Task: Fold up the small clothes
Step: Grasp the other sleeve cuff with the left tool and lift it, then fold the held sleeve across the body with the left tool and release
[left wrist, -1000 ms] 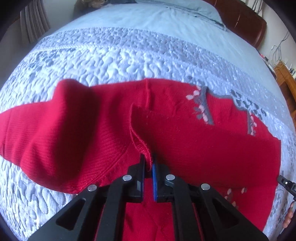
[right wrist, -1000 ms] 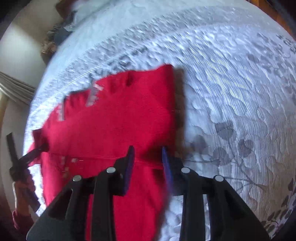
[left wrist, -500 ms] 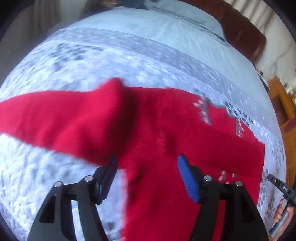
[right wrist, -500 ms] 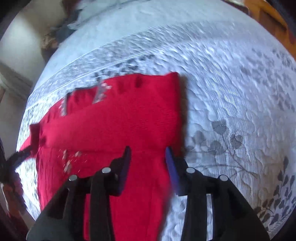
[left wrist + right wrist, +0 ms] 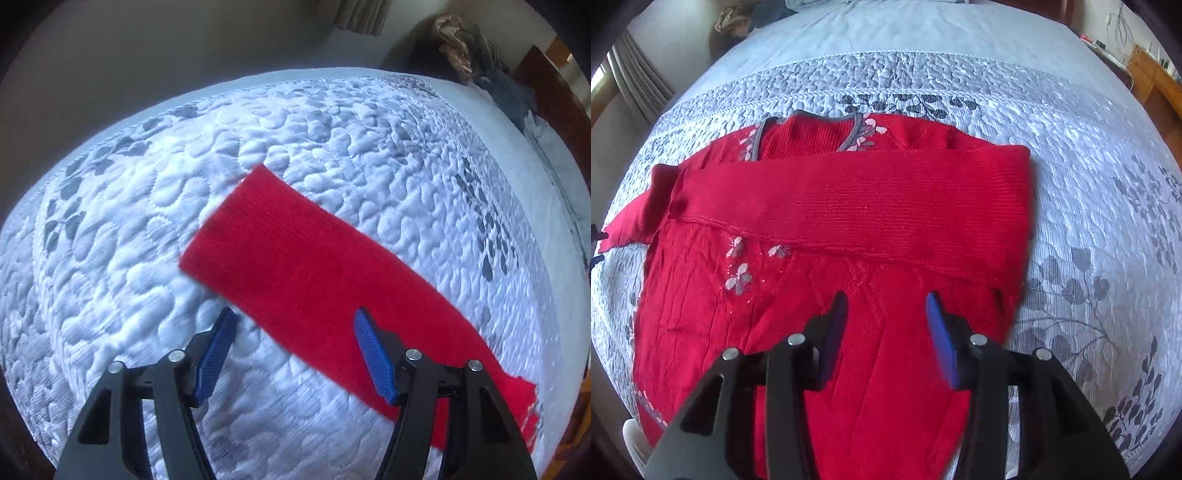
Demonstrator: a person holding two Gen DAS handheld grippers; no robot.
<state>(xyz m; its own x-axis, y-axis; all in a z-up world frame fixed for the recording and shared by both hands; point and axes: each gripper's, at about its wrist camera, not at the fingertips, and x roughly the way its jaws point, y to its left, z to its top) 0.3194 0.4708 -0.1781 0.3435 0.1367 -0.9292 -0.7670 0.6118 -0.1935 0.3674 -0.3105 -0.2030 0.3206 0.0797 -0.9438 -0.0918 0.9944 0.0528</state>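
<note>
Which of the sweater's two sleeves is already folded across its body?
The sleeve lying as a flat band across the chest of the sweater, below the collar. The other sleeve still stretches out over the quilt.

No readable text, label, brand or number shows in either view.

sweater (image 5: pixel 849 206): bright red knit, grey trim at the neckline, pale pink and grey flower motifs beside the neckline and below the folded sleeve
sleeve (image 5: pixel 295 266): plain red
bedspread (image 5: pixel 1089 166): pale blue-white quilted pebble texture, grey leaf sprigs around the sweater
gripper pads (image 5: pixel 373 358): blue, on black fingers
</note>
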